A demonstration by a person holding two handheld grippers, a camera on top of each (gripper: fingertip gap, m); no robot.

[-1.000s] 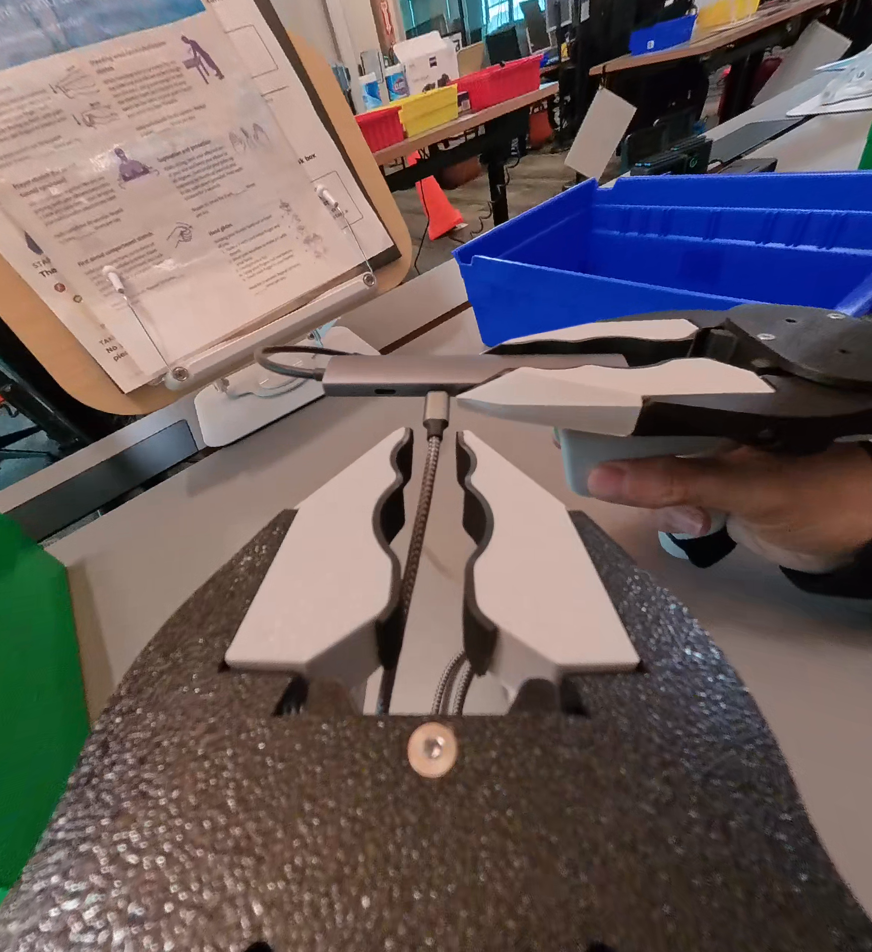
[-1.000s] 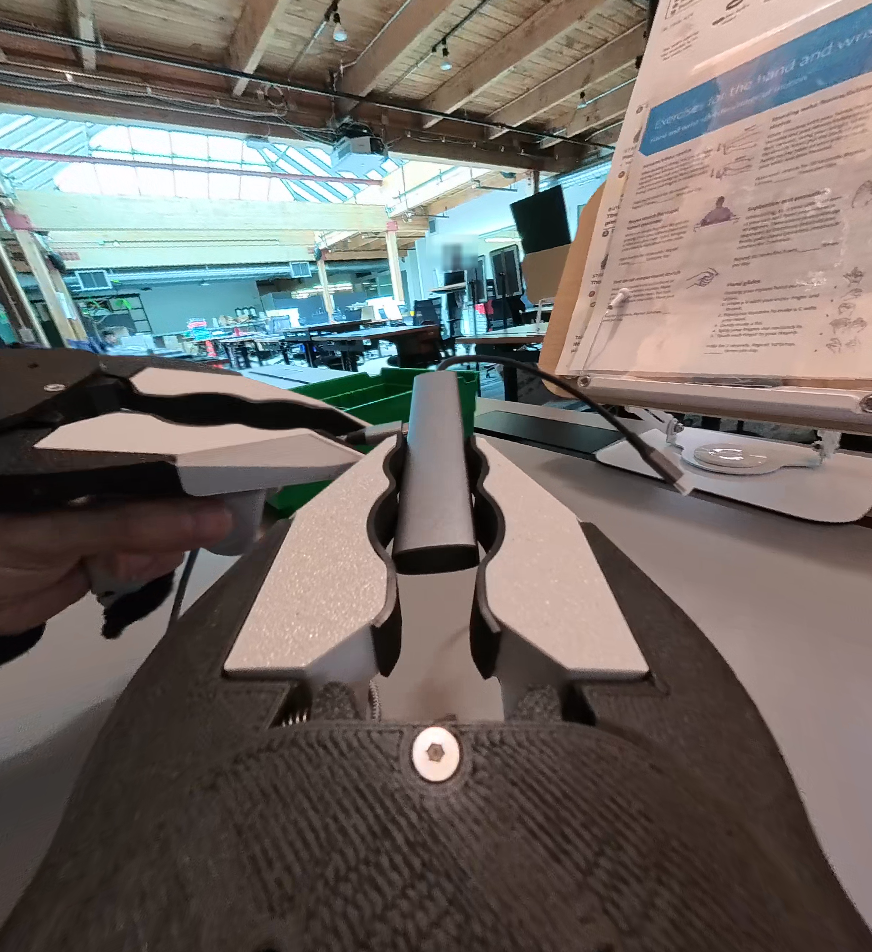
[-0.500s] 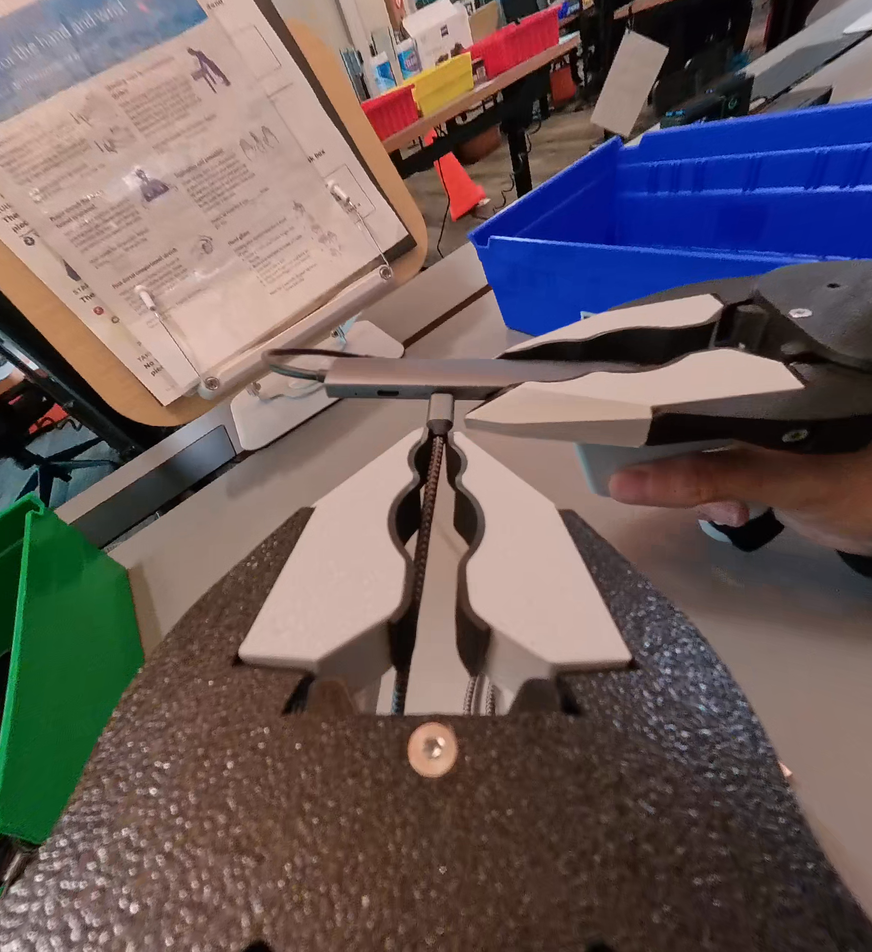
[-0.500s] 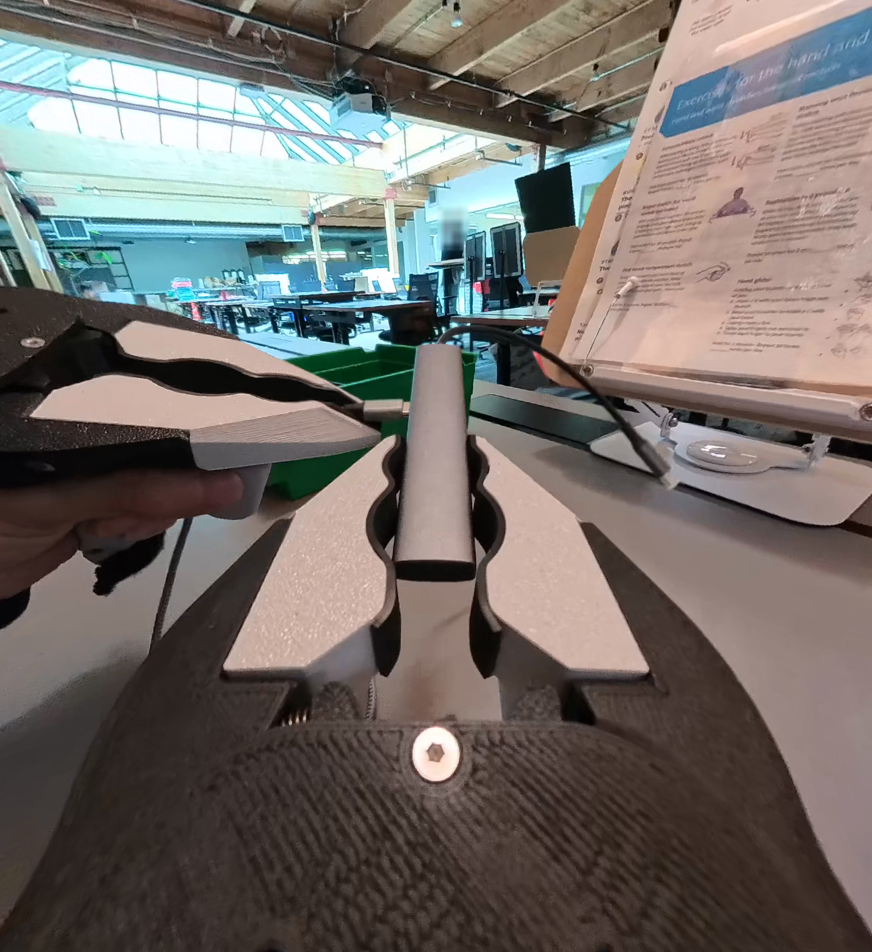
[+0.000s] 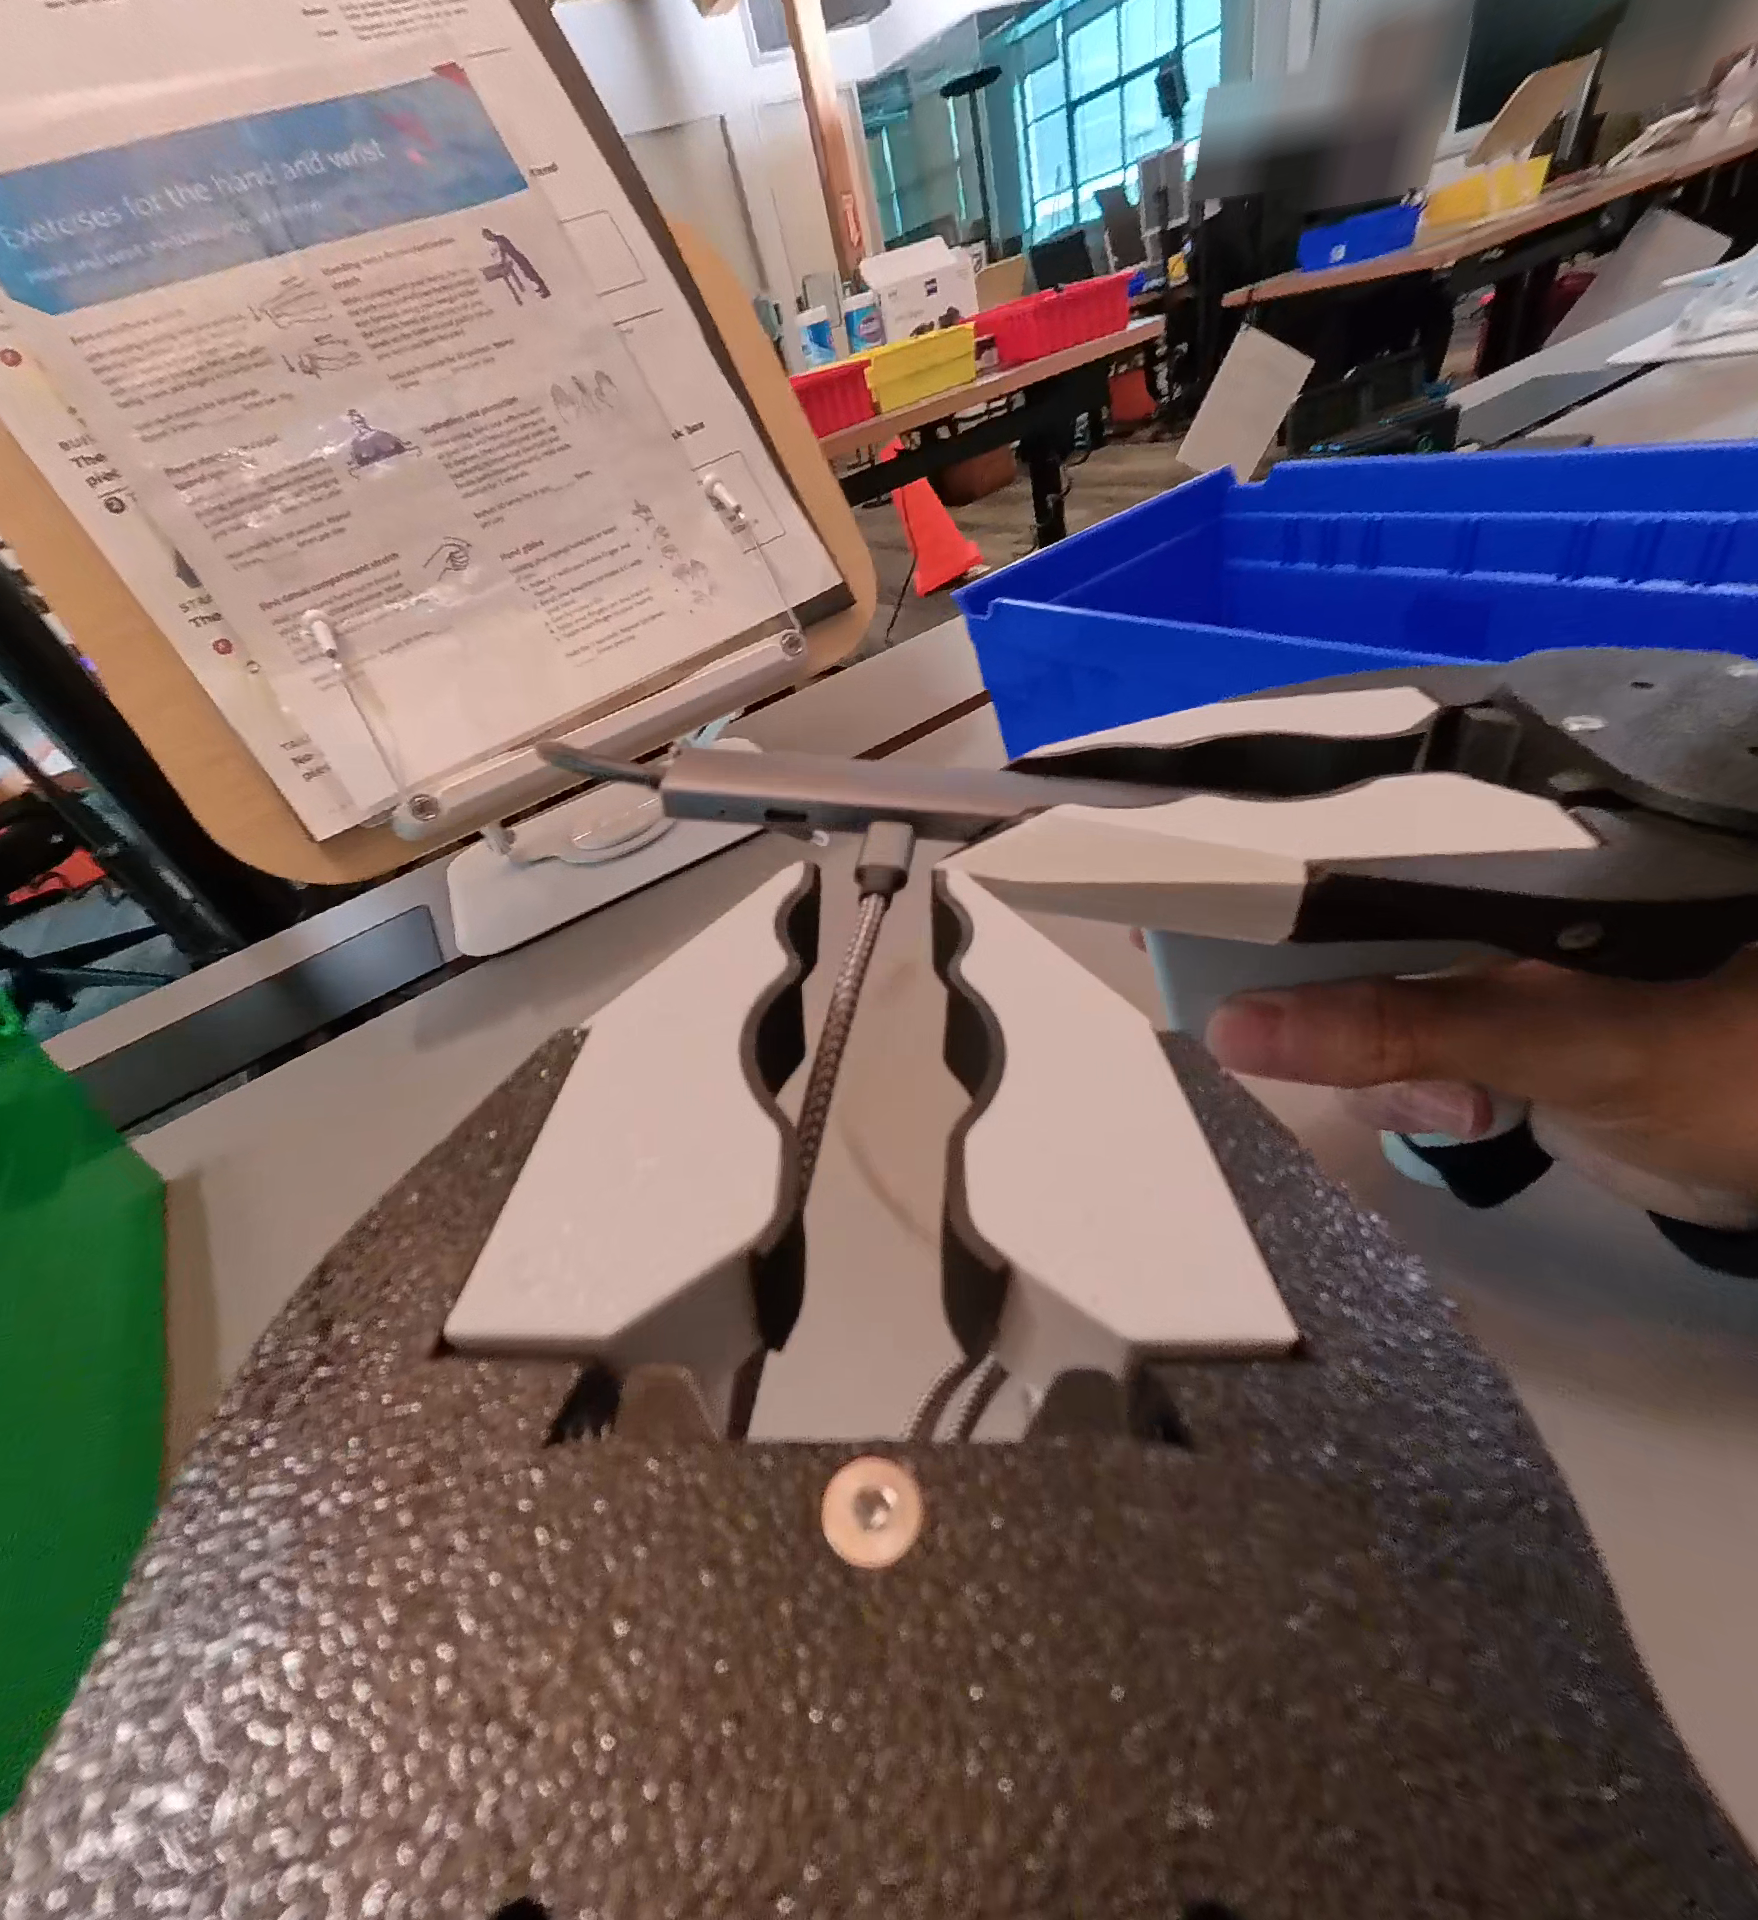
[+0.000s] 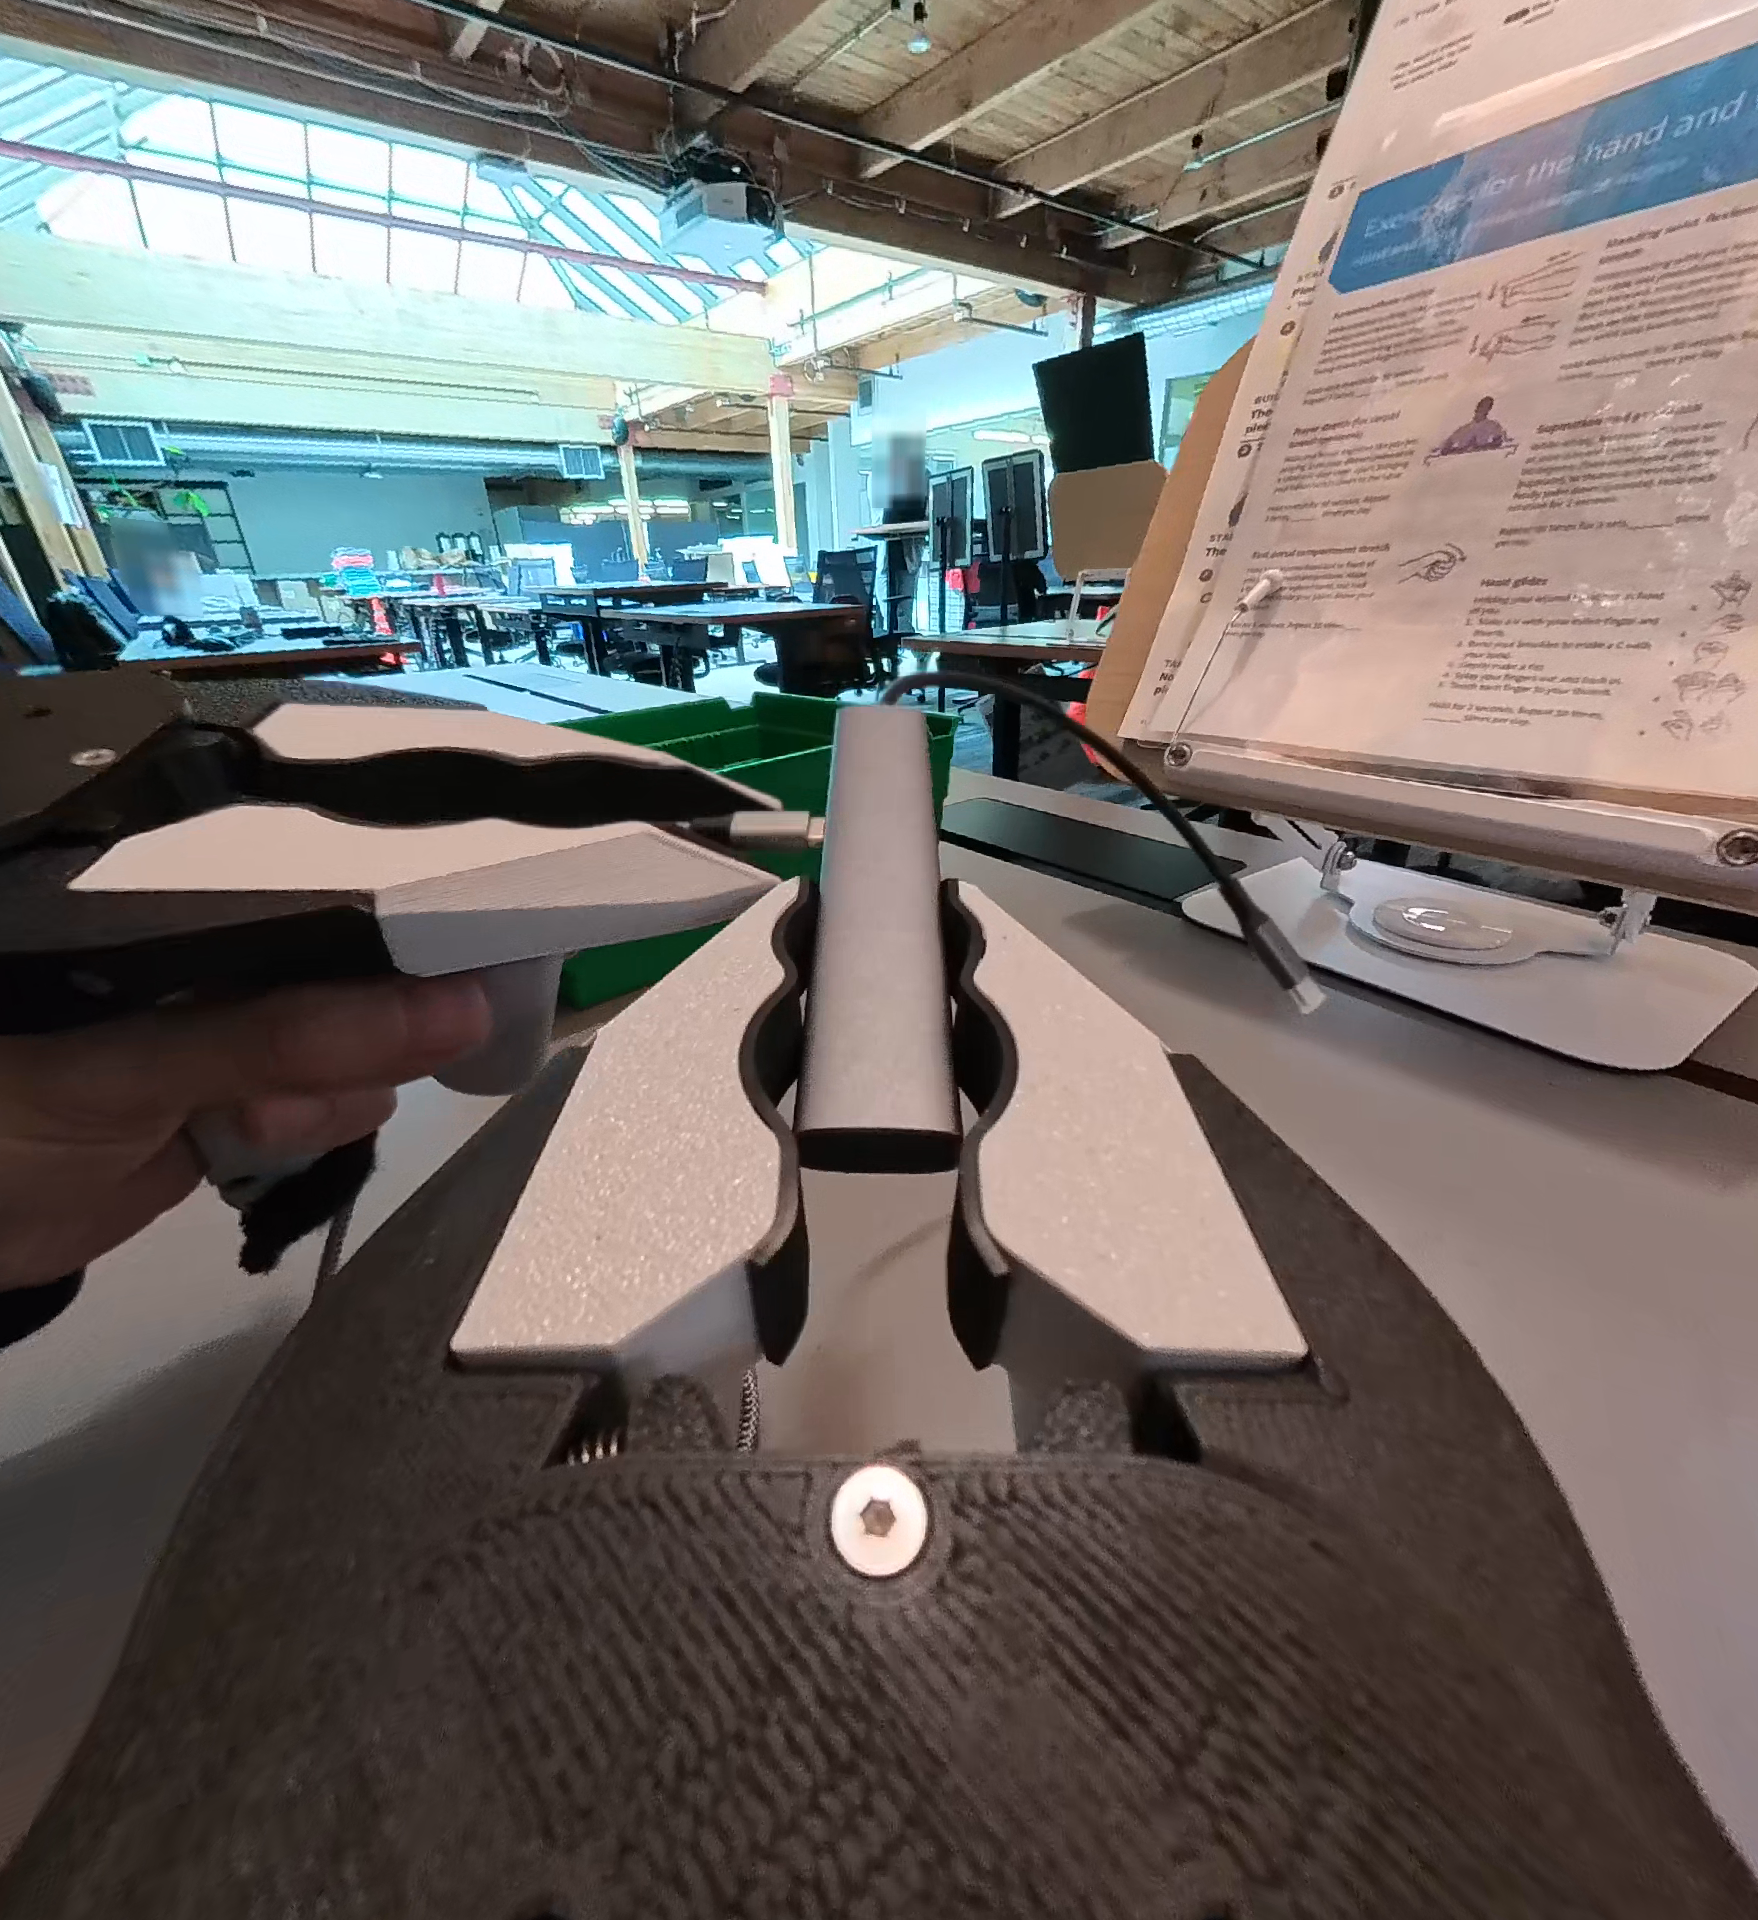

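Each camera sits low on its own gripper, looking forward along the fingers, close over the tabletop [image 5: 1477, 1455]. Facing crosswise, both share the grey hub [image 5: 854, 792] and document stand [image 6: 1477, 831].

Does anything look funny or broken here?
Nothing looks broken or spilled. The one odd bit: the grey hub, gripped in the right gripper, has its own black cord hanging loose, plugged into nothing. The left gripper is open around a braided cable plugged into the hub's side.

Bright daylight pours through ceiling skylights [image 6: 355, 197]; wide-angle bending warps the edges, with slight motion blur throughout.
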